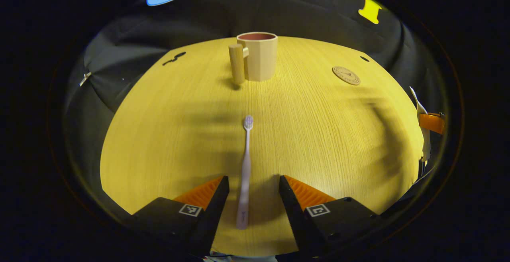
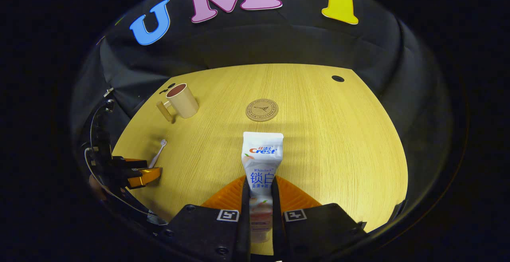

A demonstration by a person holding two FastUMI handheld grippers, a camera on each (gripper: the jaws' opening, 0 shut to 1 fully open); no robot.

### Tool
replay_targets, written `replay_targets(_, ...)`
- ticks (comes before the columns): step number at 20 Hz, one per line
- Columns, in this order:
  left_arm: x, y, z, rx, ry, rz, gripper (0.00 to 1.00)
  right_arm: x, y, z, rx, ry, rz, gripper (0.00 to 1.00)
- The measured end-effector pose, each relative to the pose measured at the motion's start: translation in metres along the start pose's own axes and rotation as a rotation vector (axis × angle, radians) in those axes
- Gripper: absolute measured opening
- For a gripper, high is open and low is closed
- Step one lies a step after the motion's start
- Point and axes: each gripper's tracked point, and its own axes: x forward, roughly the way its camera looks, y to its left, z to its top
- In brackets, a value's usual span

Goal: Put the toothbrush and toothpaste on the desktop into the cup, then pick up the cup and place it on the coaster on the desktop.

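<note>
in the left gripper view, the left gripper (image 1: 254, 186) had its fingers spread wide to either side of the toothbrush (image 1: 245, 174), touching neither side of it; the toothbrush lay flat on the wooden desktop (image 1: 326, 134), its handle end between the fingers and its bristled head pointing away toward the cup (image 1: 257, 56); the cup stood upright near the far edge, its handle turned to the left; the coaster (image 1: 346, 75) lay flat well to the right of the cup, bare; at the right rim of this view part of the other gripper showed, blurred.

in the right gripper view, the right gripper (image 2: 260, 192) had its fingers pressed onto the two sides of the toothpaste (image 2: 261, 162), pinching the tube near its lower half, the flat crimped end pointing away; just beyond the tube the coaster (image 2: 261, 110) lay on the desktop (image 2: 342, 142); farther off to the left stood the cup (image 2: 182, 101); the toothbrush (image 2: 157, 153) lay near the left edge, with the left gripper (image 2: 147, 174) just beside its near end.
</note>
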Motion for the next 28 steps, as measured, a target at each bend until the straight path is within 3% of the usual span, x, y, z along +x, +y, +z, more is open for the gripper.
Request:
replay_targets(5, 0.002, 0.000, 0.003, 0.027, 0.039, -0.021, 0.72, 0.006, 0.006, 0.012, -0.015, -0.010, 0.018, 0.26)
replay_targets(7, 0.007, 0.001, 0.005, 0.020, 0.048, -0.021, 0.33, 0.007, 0.012, 0.023, -0.023, -0.022, 0.037, 0.26)
replay_targets(10, 0.004, 0.002, 0.009, 0.001, 0.059, -0.028, 0.12, 0.007, 0.026, 0.045, -0.047, -0.054, 0.069, 0.26)
replay_targets(13, 0.004, 0.003, 0.010, -0.018, 0.050, -0.044, 0.07, 0.006, 0.040, 0.073, -0.085, -0.095, 0.099, 0.26)
replay_targets(20, -0.007, -0.002, 0.013, -0.149, -0.010, -0.102, 0.06, 0.011, 0.085, 0.147, -0.134, -0.211, 0.160, 0.26)
replay_targets(28, -0.069, -0.007, 0.040, -0.275, -0.169, -0.169, 0.06, 0.028, 0.150, 0.234, -0.155, -0.344, 0.236, 0.25)
